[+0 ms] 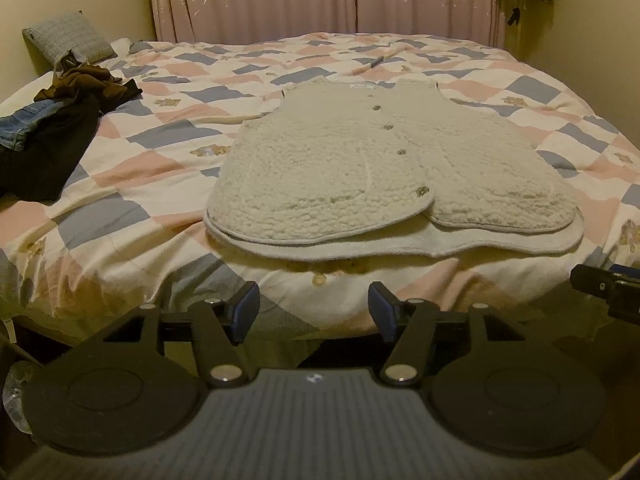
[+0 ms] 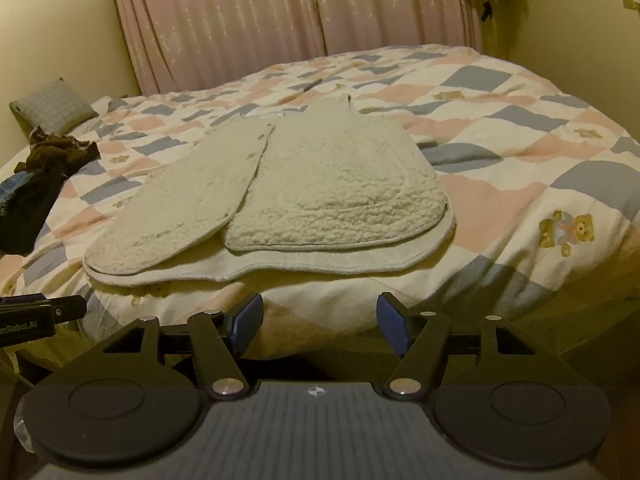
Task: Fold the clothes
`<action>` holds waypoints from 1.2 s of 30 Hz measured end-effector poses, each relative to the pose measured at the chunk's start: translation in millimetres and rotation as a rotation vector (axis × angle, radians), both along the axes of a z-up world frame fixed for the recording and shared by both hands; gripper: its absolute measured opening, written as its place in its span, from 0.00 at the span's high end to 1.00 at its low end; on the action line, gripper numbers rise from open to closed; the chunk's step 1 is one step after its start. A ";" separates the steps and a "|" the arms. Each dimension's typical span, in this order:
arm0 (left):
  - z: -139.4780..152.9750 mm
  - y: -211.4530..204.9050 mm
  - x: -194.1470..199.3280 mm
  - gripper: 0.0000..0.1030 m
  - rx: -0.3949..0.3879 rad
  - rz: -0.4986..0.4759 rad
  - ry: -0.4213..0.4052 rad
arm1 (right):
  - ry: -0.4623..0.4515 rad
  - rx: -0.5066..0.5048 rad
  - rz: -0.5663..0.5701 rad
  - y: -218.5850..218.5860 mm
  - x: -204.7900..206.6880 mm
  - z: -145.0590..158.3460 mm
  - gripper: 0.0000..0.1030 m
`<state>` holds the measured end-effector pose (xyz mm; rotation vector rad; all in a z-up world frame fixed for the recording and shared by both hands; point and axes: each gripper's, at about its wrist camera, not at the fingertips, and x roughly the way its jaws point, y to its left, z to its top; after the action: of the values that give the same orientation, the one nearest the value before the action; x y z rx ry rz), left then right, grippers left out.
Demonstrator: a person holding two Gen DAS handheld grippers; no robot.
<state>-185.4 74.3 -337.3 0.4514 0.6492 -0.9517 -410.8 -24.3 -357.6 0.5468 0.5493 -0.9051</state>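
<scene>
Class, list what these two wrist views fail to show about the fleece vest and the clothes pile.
- Fleece vest: back hidden against the quilt, both views.
- Neck label: text too small, left view.
- Clothes pile: cut by the left edge, both views; garments indistinct.

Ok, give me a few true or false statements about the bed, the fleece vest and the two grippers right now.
1. The cream fleece button-up vest lies flat on the pink, blue and cream patchwork quilt. True.
2. The left gripper is shut on the vest's hem. False: it is open, short of the vest.
3. The right gripper is open and holds nothing. True.
4. The pile of dark clothes and blue jeans sits on top of the vest. False: it lies apart, near the grey square cushion.
</scene>
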 end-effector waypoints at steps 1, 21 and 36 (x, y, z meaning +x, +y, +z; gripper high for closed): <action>-0.4 -0.1 0.6 0.45 0.001 0.001 0.001 | 0.003 0.003 -0.001 -0.3 0.6 -0.6 0.36; -22.7 -26.5 25.1 0.45 0.051 0.008 0.051 | 0.074 0.065 0.008 -31.2 23.3 -19.1 0.33; -14.2 -97.1 126.0 0.30 -0.010 -0.092 0.021 | -0.091 0.108 0.059 -169.3 3.1 -15.3 0.33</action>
<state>-59.4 -22.8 -351.5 0.4660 0.6468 -1.0471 -407.7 -193.7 -372.9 0.6628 0.5311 -0.7940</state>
